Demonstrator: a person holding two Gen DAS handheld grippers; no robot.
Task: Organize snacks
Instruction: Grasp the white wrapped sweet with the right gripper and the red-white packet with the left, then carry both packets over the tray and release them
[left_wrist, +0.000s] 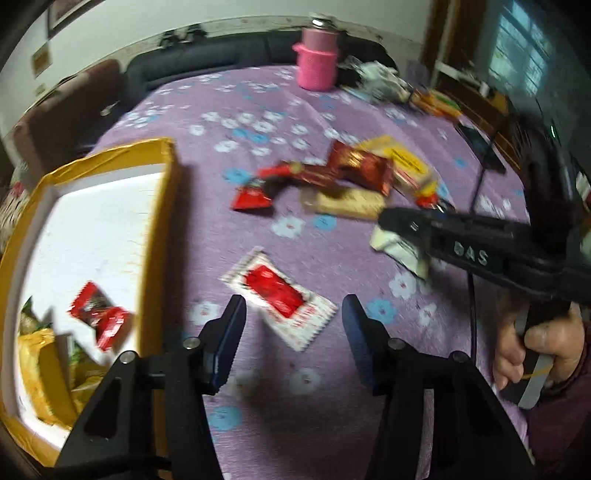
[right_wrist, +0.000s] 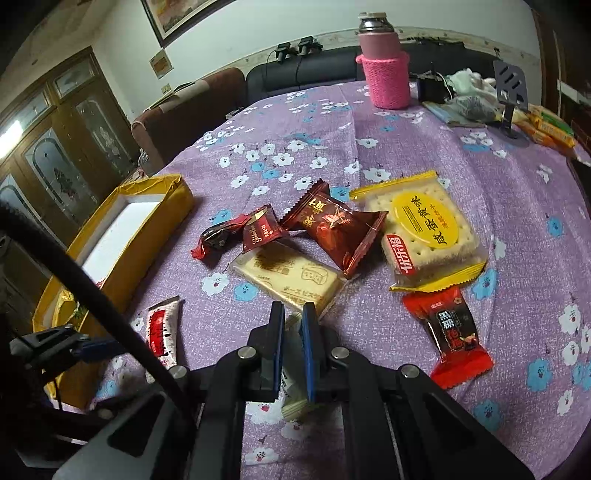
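**Right gripper lifts a pale packet, left one hangs wide over the red-and-white sachet**

Grippers first, and we start at the left of the frame: the yellow box (left_wrist: 162, 236) with its white lining already holds a red wrapper (left_wrist: 99, 319) and some yellow and green packs low in the corner. Just right of its wall, the left gripper (left_wrist: 291, 332) hangs spread wide with nothing in it, the red-and-white sachet (left_wrist: 279, 297) lying flat on the purple floral cloth (left_wrist: 295, 110) between its fingers.

Moving right, the loose pile sits mid-frame: a dark red candy bag (right_wrist: 334, 230), a pale biscuit bar (right_wrist: 291, 278), the yellow cracker pack (right_wrist: 424, 232), a red-and-black bar (right_wrist: 456, 334).

Far right, the right gripper (right_wrist: 293, 347) is pinched nearly closed on a pale wrapped snack (right_wrist: 293, 400), clear of the cloth. The person's hand (left_wrist: 535, 347) grips the handle from below, the tool levelled towards the box.

The risk, I'd say: that hold looks to be on soft wrapper, so a quick swing could slip it out short of the box. And the two tools are near each other; crossing paths could knock the sachet askew.
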